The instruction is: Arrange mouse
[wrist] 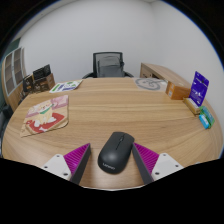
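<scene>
Now spread wide, claw (115, 160) straddling mouse (114, 152), gaps either side. Resting flat on worktop (120, 105), likely lined up for gripping.

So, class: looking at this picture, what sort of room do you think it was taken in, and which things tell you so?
Probably an office or meeting room. A large round wooden table has a black office chair behind it, and a computer mouse lies between the open gripper fingers. Shelving stands against the wall.

We see a round wooden table (110, 110) | office chair (109, 64) behind its far edge | magazines (47, 115) near its left edge | purple box (198, 88) at its right edge
</scene>
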`<control>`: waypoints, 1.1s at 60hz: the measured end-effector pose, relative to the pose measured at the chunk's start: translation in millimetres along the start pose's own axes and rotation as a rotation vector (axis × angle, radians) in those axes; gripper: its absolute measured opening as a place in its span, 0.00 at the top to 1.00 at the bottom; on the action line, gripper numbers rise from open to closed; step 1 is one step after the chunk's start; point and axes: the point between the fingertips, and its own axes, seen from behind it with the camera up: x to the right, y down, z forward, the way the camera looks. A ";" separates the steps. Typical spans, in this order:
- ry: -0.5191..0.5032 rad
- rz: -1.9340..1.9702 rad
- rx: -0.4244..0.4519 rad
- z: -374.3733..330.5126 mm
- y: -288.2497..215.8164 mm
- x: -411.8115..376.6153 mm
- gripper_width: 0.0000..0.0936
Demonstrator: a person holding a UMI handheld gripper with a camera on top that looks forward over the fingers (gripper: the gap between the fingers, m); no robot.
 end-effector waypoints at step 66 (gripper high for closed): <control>-0.042 -0.021 0.149 -31.1 -156.3 -50.8 0.67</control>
